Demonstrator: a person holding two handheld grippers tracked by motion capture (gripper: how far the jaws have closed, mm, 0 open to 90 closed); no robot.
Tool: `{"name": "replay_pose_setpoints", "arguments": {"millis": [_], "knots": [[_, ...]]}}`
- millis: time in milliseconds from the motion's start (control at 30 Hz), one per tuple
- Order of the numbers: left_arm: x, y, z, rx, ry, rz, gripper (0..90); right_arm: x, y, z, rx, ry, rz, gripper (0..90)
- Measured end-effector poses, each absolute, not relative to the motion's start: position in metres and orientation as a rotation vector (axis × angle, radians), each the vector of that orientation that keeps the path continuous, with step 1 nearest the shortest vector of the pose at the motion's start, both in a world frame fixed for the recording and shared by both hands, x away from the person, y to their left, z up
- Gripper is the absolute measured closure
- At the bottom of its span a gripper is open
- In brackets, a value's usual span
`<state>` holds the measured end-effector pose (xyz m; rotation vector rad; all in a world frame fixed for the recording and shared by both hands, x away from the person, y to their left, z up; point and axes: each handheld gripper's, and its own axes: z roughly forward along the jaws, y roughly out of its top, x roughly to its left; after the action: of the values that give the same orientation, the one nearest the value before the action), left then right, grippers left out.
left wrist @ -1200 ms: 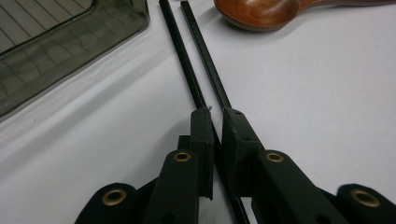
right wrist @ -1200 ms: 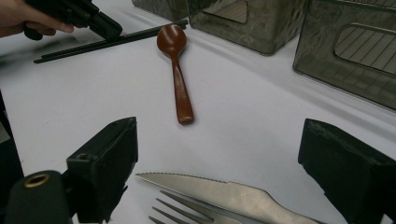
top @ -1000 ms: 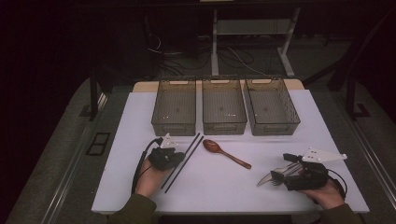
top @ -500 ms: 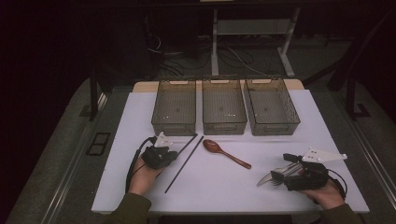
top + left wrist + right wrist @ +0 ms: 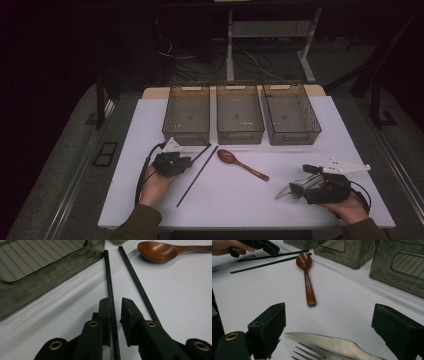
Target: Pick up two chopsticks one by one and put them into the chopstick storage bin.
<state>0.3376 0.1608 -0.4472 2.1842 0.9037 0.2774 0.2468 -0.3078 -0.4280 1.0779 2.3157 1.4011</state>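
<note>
One chopstick (image 5: 110, 285) between left gripper (image 5: 115, 312) jaws, seemingly ungripped.

Spoon (image 5: 241, 163) right of chopsticks (image 5: 197, 176)

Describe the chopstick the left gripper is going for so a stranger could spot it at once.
Start at the leftmost of the three clear bins at the white table's far side. Just in front of its near right corner, two thin black chopsticks lie slanted, left of the wooden spoon. The chopstick meant is the one nearer that bin, running between the left gripper's open jaws; its twin lies outside them, toward the spoon.
</note>
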Motion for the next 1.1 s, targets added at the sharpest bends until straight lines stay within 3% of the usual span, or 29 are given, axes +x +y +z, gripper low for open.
{"name": "replay_pose_setpoints", "arguments": {"millis": [1100], "knots": [[0.309,0.195,-0.445,2.224,0.922,0.244,84.5,0.246,-0.310,-0.427,1.079,2.305,1.406,12.3]]}}
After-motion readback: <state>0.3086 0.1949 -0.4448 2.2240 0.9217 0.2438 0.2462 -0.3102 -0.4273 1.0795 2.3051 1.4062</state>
